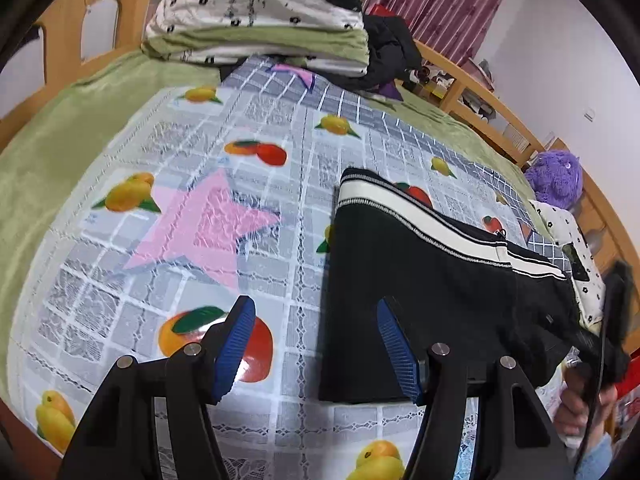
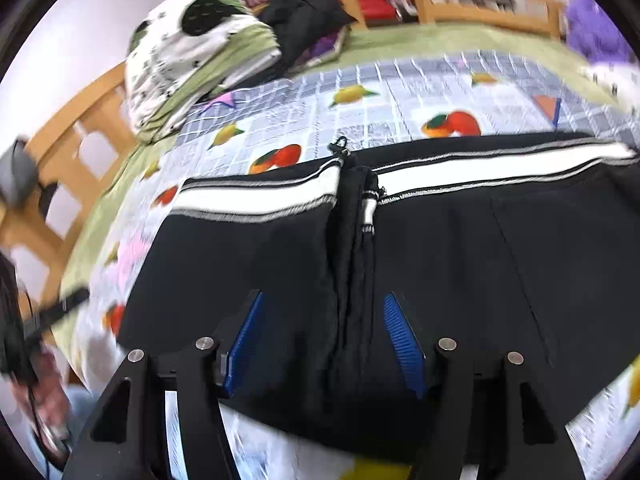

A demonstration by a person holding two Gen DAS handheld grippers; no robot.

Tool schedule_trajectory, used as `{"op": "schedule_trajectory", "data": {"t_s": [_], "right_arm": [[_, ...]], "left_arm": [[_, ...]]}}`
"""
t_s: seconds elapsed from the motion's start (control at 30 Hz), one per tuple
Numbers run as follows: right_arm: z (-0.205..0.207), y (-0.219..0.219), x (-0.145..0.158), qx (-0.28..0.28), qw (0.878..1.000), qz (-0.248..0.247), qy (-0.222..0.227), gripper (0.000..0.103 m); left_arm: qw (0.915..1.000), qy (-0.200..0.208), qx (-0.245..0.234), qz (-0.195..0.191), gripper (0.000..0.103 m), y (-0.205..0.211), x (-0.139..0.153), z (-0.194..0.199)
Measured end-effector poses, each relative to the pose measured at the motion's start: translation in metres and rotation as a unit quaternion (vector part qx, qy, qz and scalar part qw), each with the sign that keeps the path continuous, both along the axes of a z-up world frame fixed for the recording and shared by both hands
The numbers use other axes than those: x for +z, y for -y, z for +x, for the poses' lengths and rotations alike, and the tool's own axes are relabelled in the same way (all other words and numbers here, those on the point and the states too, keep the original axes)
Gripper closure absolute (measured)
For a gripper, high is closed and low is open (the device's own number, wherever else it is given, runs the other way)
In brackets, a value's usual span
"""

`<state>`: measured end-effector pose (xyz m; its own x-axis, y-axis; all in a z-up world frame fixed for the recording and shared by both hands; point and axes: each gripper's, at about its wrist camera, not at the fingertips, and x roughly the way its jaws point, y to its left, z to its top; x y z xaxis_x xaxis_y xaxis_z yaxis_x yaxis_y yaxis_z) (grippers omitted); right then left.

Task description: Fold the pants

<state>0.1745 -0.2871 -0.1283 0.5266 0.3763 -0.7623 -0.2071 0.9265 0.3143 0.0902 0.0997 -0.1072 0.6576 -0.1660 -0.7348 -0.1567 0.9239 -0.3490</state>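
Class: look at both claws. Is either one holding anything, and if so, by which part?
Nothing is held. The left claw and the right claw both stand open above the black pants, pads clear of the cloth.

1. We see the left gripper [image 1: 316,344] at the bottom of the frame, its blue-padded jaws apart with nothing between them.
2. The folded black pants [image 1: 420,292] lie right of centre on the fruit-printed cloth [image 1: 180,140]; a white stripe runs along their upper edge, and the gripper's right-hand finger [image 1: 396,348] overlaps their lower left part.
3. A pink star [image 1: 204,224] marks the cloth left of centre.
4. Folded bedding [image 1: 260,20] sits at top centre.
5. A purple plush toy [image 1: 556,178] sits at the right edge.
6. A hand [image 1: 580,408] shows at lower right.
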Motion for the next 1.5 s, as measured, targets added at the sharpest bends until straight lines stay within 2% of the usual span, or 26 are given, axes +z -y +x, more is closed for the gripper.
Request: {"op": "schedule_trajectory", "data": {"t_s": [0.07, 0.13, 0.17, 0.2, 0.23, 0.3, 0.33, 0.37, 0.43, 0.5, 0.53, 0.6, 0.7, 0.8, 0.87, 0.93, 1.0, 1.03, 1.1, 1.2, 1.27, 1.33, 1.4, 1.5], "right_arm": [[0.023, -0.007, -0.011, -0.006, 1.0, -0.007, -0.023, 0.041], [0.047, -0.017, -0.036, -0.017, 0.997, -0.03, -0.066, 0.042], [0.051, -0.021, -0.044, -0.017, 0.997, -0.028, -0.074, 0.044], [0.048, -0.025, -0.042, -0.018, 0.998, -0.037, -0.045, 0.072], [0.047, -0.03, -0.042, -0.005, 0.998, -0.051, -0.037, 0.083], [0.044, -0.038, -0.029, 0.018, 0.997, -0.076, -0.001, 0.091], [0.041, -0.03, -0.015, 0.011, 0.998, -0.061, 0.027, 0.091], [0.039, -0.014, 0.001, -0.008, 0.999, -0.027, 0.047, 0.092], [0.042, 0.012, 0.012, -0.024, 0.998, 0.005, 0.051, 0.092], [0.05, 0.016, 0.001, -0.034, 0.999, -0.022, 0.02, 0.09], [0.058, 0.014, -0.018, -0.025, 0.999, -0.033, -0.017, 0.089], [0.062, 0.01, -0.037, -0.024, 0.997, -0.065, -0.046, 0.079], [0.052, 0.013, -0.035, -0.037, 0.995, -0.082, -0.032, 0.079], [0.02, 0.02, -0.007, -0.046, 0.996, -0.075, -0.005, 0.078], [0.001, 0.026, 0.002, -0.045, 0.996, -0.078, 0.013, 0.078], [-0.011, 0.021, -0.004, -0.022, 0.995, -0.095, -0.002, 0.078], [-0.009, 0.014, -0.026, -0.011, 0.992, -0.122, -0.035, 0.076], [-0.009, 0.011, -0.037, -0.004, 0.992, -0.118, -0.04, 0.072], [-0.013, 0.014, -0.037, -0.001, 0.993, -0.119, -0.027, 0.069], [-0.017, 0.027, -0.021, -0.006, 0.994, -0.096, -0.042, 0.068], [-0.024, 0.035, -0.008, -0.02, 0.996, -0.083, -0.032, 0.068], [-0.031, 0.046, 0.011, -0.038, 0.996, -0.085, -0.003, 0.066], [-0.042, 0.054, 0.025, -0.064, 0.992, -0.102, 0.025, 0.054], [-0.056, 0.077, 0.037, -0.088, 0.987, -0.125, 0.055, 0.052]], "left_arm": [[1.0, -0.007, 0.003, -0.004, 0.042, -0.003, -0.004, 0.002], [0.9999, -0.008, 0.01, -0.001, 0.042, -0.005, -0.006, 0.002], [0.9999, -0.008, 0.013, 0.0, 0.042, -0.006, -0.007, 0.002], [0.9999, -0.008, 0.014, 0.002, 0.042, -0.008, -0.007, 0.002], [0.9998, -0.009, 0.015, 0.003, 0.042, -0.008, -0.009, 0.003], [0.9998, -0.015, 0.014, 0.005, 0.042, -0.008, -0.011, 0.004], [0.9998, -0.016, 0.012, 0.006, 0.042, -0.006, -0.012, 0.004], [0.9998, -0.016, 0.009, 0.006, 0.042, -0.005, -0.012, 0.004], [0.9998, -0.017, -0.006, 0.008, 0.042, 0.002, -0.012, 0.005], [0.9994, -0.017, -0.026, 0.011, 0.042, 0.012, -0.012, 0.006], [0.9989, -0.018, -0.038, 0.023, 0.042, 0.02, -0.012, 0.006], [0.9972, -0.018, -0.051, 0.052, 0.042, 0.032, -0.011, 0.004], [0.9956, -0.009, -0.063, 0.069, 0.042, 0.041, -0.007, -0.001], [0.9952, -0.009, -0.074, 0.064, 0.042, 0.042, -0.006, -0.005], [0.9939, -0.023, -0.08, 0.071, 0.042, 0.046, -0.011, -0.009], [0.9926, -0.04, -0.079, 0.083, 0.042, 0.049, -0.016, -0.015], [0.9926, -0.054, -0.081, 0.073, 0.042, 0.051, -0.021, -0.025], [0.993, -0.059, -0.08, 0.063, 0.042, 0.051, -0.024, -0.032], [0.994, -0.058, -0.071, 0.06, 0.042, 0.05, -0.026, -0.042], [0.996, -0.044, -0.056, 0.054, 0.042, 0.045, -0.025, -0.056], [0.9978, -0.029, -0.043, 0.041, 0.042, 0.041, -0.023, -0.059], [0.9988, -0.019, -0.034, 0.029, 0.042, 0.039, -0.019, -0.053], [0.9989, 0.0, -0.042, 0.021, 0.043, 0.042, -0.012, -0.041], [0.9986, 0.015, -0.044, 0.024, 0.043, 0.045, -0.007, -0.016]]}}
